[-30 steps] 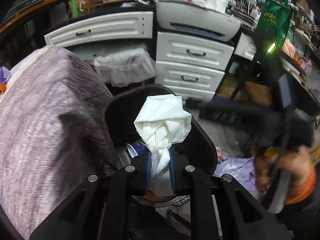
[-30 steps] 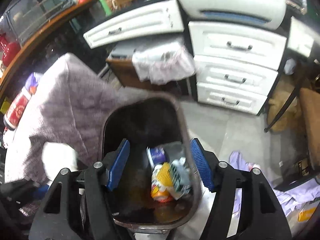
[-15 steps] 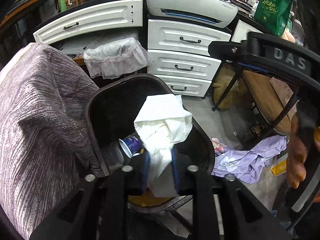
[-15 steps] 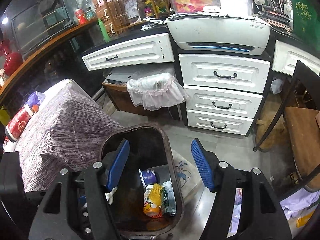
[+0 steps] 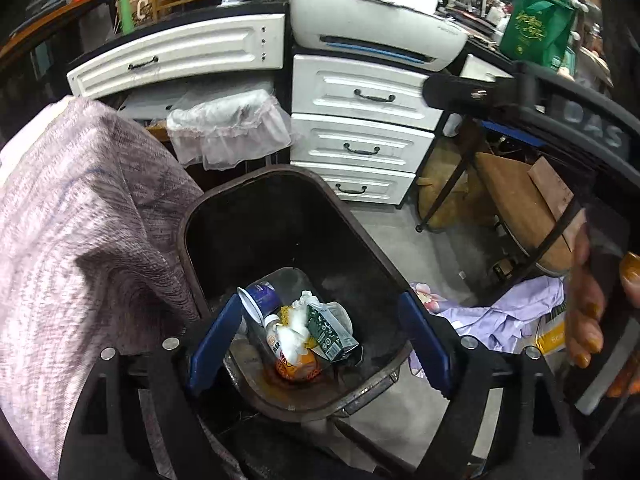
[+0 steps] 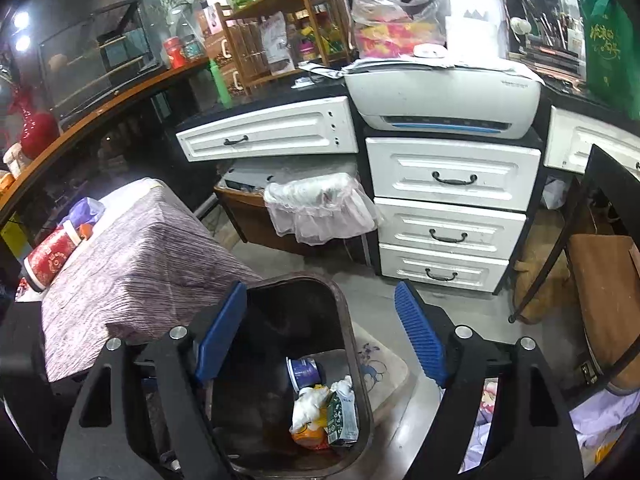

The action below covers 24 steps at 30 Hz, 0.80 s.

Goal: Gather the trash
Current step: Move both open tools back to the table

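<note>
A dark brown trash bin (image 5: 372, 240) stands on the floor below both grippers; it also shows in the right wrist view (image 6: 340, 300). Inside lie a crumpled white tissue (image 5: 298, 336), an orange bottle (image 5: 298, 364), a green carton (image 5: 326, 330) and a purple-white cup (image 5: 260, 300). The same tissue (image 6: 308, 402), carton (image 6: 342, 412) and cup (image 6: 304, 372) show in the right wrist view. My left gripper (image 5: 320, 340) is open and empty over the bin. My right gripper (image 6: 320, 344) is open and empty, higher above the bin.
A table with a purple-grey cloth (image 6: 132, 256) stands left of the bin, with a red can (image 6: 50, 258) on it. White drawers (image 6: 448, 216) and a printer (image 6: 440, 96) are behind. A lined bin (image 6: 320, 212), a chair (image 5: 520, 204) and lilac cloth on the floor (image 5: 500, 312) are nearby.
My left gripper opened and the white tissue dropped into the bin. My right gripper rose and pulled back from the bin, staying open.
</note>
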Available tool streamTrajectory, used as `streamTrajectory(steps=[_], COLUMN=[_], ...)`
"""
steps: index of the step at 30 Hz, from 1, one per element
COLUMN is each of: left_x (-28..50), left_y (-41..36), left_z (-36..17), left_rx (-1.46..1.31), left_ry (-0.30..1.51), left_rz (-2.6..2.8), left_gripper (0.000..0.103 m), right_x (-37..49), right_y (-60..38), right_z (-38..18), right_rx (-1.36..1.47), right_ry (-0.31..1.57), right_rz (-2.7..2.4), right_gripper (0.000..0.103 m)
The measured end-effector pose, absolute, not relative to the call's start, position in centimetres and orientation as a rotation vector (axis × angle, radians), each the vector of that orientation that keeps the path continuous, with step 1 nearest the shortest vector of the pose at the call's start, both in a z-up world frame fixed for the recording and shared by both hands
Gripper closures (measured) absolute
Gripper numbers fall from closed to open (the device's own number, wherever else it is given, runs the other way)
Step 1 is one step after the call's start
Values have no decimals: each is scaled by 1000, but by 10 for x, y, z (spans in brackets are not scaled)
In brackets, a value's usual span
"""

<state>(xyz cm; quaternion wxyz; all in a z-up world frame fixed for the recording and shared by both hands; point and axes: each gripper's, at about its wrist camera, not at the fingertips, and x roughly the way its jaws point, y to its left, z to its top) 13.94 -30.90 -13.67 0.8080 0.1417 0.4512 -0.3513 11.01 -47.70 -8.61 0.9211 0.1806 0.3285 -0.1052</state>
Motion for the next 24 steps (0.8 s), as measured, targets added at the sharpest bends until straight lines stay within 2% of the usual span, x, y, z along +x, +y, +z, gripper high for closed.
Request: streamTrajectory(steps=[4,10,24], left_x=[130,129,168], left_y=[-294,-260,-122], left_z=[-115,-87,-58], left_rx=[310,312,167], left_ry=[912,848,777], left_rz=[-776,-773,-472], left_gripper=[15,12,10], right_x=[112,121,161], right_y=[-470,-443,-340], right_z=[-82,-80,-72], right_rx=[372,351,281], right_ry=[675,701,771], right_rz=[-176,-64,195], right_gripper=[26,26,26])
